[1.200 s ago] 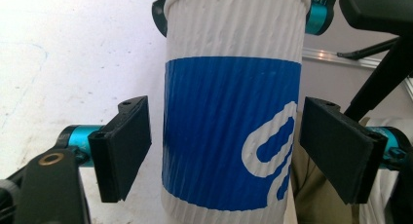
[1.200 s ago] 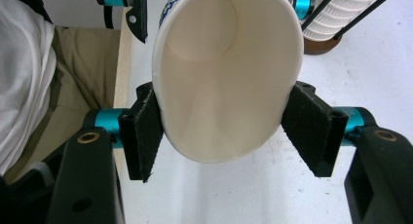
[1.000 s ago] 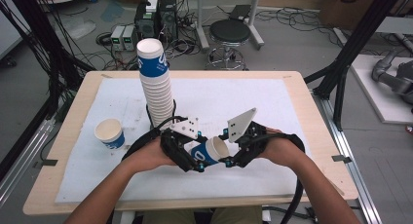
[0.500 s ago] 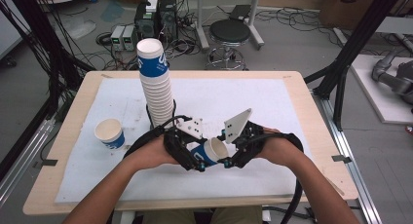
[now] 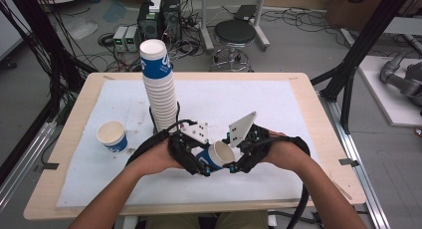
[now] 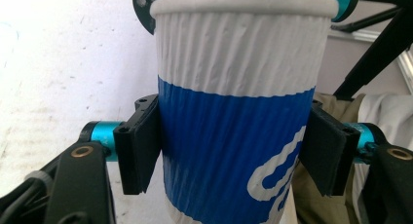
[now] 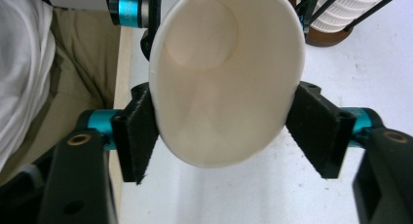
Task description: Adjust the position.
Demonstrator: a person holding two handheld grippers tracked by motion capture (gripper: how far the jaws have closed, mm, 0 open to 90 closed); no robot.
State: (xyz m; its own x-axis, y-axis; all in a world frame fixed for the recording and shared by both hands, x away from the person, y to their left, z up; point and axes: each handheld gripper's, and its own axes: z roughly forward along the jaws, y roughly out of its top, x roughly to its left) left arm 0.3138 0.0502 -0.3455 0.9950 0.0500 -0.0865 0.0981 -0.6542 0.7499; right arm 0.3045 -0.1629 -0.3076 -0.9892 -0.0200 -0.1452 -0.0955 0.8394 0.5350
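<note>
Here the left gripper (image 6: 236, 158) pinches the paper cup (image 6: 238, 112), while the right gripper (image 7: 221, 129), just opening, brackets its rim.

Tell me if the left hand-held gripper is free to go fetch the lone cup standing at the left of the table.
Probably not yet: the left hand-held gripper has just closed on the blue-and-white cup. The path to the lone cup looks free.
</note>
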